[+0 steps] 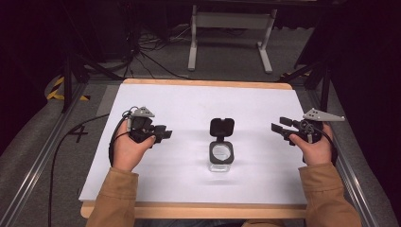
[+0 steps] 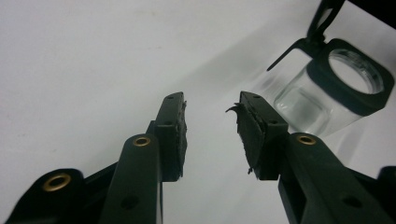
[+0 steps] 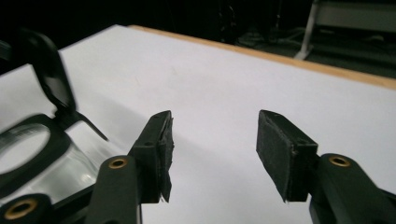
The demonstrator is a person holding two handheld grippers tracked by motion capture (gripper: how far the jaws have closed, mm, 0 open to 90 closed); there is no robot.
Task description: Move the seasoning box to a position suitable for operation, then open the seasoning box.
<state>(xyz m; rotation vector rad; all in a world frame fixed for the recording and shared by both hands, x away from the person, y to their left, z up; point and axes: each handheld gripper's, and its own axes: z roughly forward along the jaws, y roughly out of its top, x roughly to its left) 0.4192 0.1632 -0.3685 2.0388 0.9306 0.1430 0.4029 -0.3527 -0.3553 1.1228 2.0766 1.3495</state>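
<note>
Item: one small clear glass jar (image 1: 221, 158) with a black square collar and a hinged black lid (image 1: 222, 126). It stands upright near the middle of the white table (image 1: 189, 104), midway between the two hands. The lid is flipped up and back, so the round mouth is uncovered. The jar looks empty, though the glass makes that hard to confirm.

Left gripper (image 1: 163, 134): held in the person's left hand (image 1: 127, 150), off to the jar's left and well apart from it. The jaws stand parted with nothing between them. In the left gripper view the jar (image 2: 334, 95) sits ahead and to one side, untouched. One pad (image 2: 245, 130) is frayed at its edge.

Right gripper (image 1: 279, 127): held in the right hand (image 1: 314, 149), off to the jar's right and likewise well apart. The jaws are spread wide and hold nothing. In the right gripper view the jar's collar (image 3: 28, 154) and raised lid (image 3: 46, 70) sit at the frame's left edge.

Progress, as I judge it: both grippers point inward at the jar, but neither is in contact. If the work is closing the lid, or moving the jar, all of it remains: approach, grip, then the action itself.
</note>
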